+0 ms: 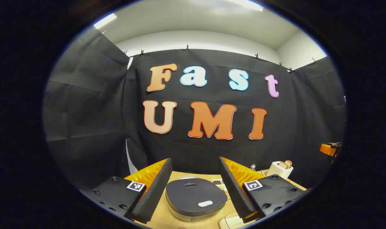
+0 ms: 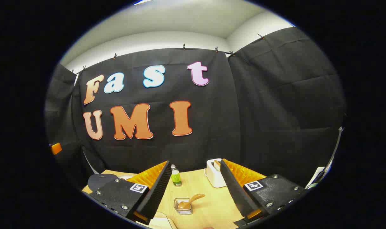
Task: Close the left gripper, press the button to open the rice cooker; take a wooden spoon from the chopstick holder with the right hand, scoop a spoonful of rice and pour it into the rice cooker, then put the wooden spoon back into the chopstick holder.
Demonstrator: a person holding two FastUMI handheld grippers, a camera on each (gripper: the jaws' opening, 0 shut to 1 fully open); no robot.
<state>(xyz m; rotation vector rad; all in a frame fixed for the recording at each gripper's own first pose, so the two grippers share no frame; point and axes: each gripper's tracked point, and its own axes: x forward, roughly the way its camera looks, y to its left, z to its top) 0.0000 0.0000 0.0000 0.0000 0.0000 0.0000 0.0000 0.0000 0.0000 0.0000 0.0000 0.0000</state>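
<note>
Rice cooker (image 1: 196, 198) sits lid-down on the wooden surface (image 1: 167, 219), framed between the wide-apart jaws of the left gripper (image 1: 195, 190), so the opening step looks not yet begun. Next, by my reading, those jaws must come together and press the pale button (image 1: 205, 203) at the lid's front. In the right gripper view, the right gripper (image 2: 196, 190) hangs with jaws apart over a wooden spoon (image 2: 189, 201) resting in what may be a small clear holder (image 2: 184, 206), near a toaster (image 2: 214, 173).
</note>
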